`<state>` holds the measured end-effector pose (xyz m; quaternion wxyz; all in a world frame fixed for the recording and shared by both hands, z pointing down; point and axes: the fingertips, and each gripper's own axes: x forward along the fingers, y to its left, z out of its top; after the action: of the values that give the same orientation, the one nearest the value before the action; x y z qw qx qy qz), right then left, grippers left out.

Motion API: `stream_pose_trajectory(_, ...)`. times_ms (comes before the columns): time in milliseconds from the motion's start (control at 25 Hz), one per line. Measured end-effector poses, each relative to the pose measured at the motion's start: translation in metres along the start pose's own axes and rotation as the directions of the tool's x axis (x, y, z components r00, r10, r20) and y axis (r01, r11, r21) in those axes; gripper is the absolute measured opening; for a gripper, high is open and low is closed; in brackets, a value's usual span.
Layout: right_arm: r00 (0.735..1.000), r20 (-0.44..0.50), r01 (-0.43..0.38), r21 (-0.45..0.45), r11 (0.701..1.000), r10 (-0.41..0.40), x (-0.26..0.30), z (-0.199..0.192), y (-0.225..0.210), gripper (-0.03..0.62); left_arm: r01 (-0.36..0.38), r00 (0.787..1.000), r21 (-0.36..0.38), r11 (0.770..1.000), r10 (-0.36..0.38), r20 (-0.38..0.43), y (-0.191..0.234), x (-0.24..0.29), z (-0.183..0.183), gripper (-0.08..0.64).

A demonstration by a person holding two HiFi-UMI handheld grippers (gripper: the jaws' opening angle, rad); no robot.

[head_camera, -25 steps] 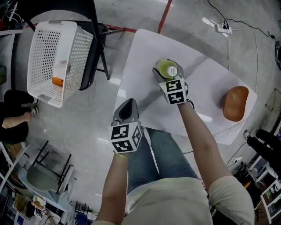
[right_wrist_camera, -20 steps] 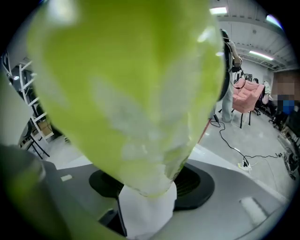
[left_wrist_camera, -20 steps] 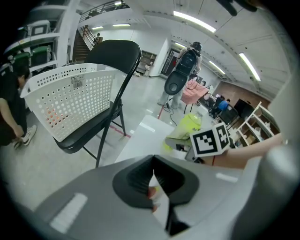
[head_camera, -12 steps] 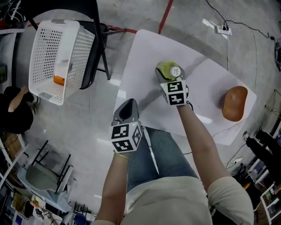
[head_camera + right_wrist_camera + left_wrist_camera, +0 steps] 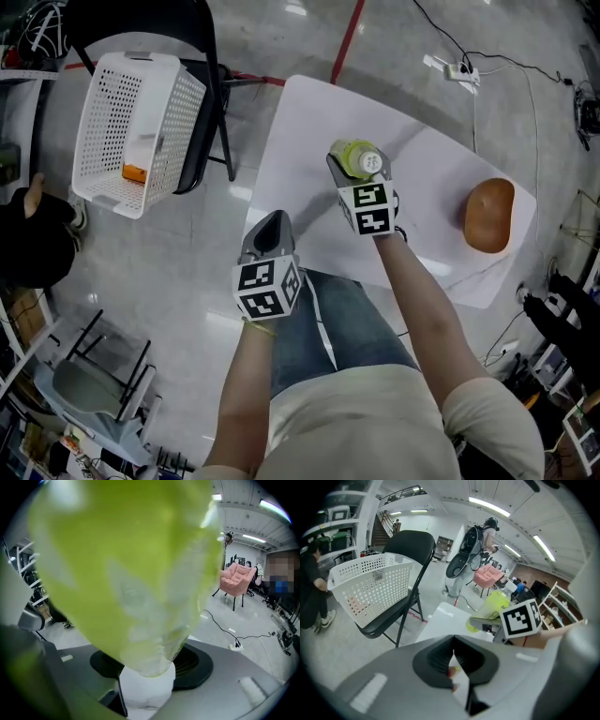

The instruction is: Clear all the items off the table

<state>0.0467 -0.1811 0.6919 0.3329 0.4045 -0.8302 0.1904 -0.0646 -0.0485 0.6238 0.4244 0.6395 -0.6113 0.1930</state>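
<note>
A green bottle (image 5: 356, 155) with a white cap (image 5: 145, 686) hangs above the white table (image 5: 309, 122), upside down with its cap toward the gripper body. My right gripper (image 5: 359, 169) is shut on it; its jaws have just been closing with the bottle between them. In the right gripper view the bottle (image 5: 126, 573) fills most of the picture. A brown loaf (image 5: 489, 216) lies at the table's right end. My left gripper (image 5: 272, 227) hovers off the table's near left edge, shut with nothing in it (image 5: 452, 656). From the left gripper view the bottle (image 5: 497, 603) shows at the right.
A white perforated basket (image 5: 141, 103) sits on a black folding chair (image 5: 208, 103) left of the table, with an orange item (image 5: 136, 173) inside. A person in black (image 5: 28, 239) crouches at the far left. Cables and a power strip (image 5: 452, 67) lie on the floor beyond the table.
My right gripper has risen with the green bottle, which now sits a little higher and closer in the head view. The left gripper has hardly shifted.
</note>
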Motion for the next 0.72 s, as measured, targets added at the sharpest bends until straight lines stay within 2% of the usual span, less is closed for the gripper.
stream_pose_trajectory(240,1.000,0.003,0.001,-0.016,1.000,-0.001,-0.032,0.012,0.009,0.275,0.001,1.000,0.001,1.000,-0.001,0.020,-0.007,-0.021,0.002,0.009)
stream_pose_trajectory(720,0.999,0.027,-0.017,-0.051,0.999,0.018,-0.115,0.041,0.038,0.275,-0.034,0.997,-0.052,0.998,0.038,0.069,-0.006,-0.082,0.001,0.008)
